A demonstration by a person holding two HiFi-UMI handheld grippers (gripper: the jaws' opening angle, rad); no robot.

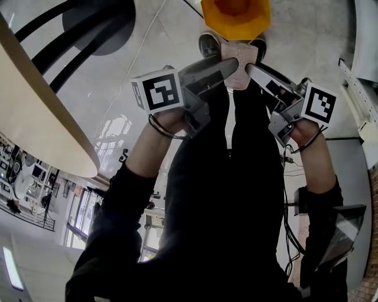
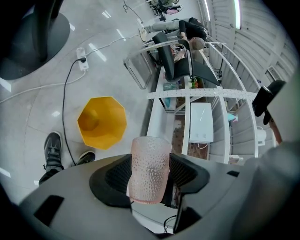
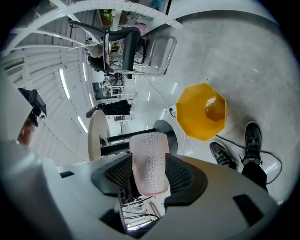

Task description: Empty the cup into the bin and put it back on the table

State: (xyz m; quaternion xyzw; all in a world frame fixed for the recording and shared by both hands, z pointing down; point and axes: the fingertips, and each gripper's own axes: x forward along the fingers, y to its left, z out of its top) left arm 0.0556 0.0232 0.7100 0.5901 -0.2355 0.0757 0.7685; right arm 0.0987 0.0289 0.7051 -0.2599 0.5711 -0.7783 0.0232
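Pink, translucent and dimpled all over, the cup is held in the air above the pale floor, just short of the yellow bin and over the person's shoes. The left gripper has its jaws spread wide, and its black pads press the cup's sides. The right gripper clamps the same cup likewise, jaws wide and pads tight on the dimpled wall. In the head view they meet it from either side.
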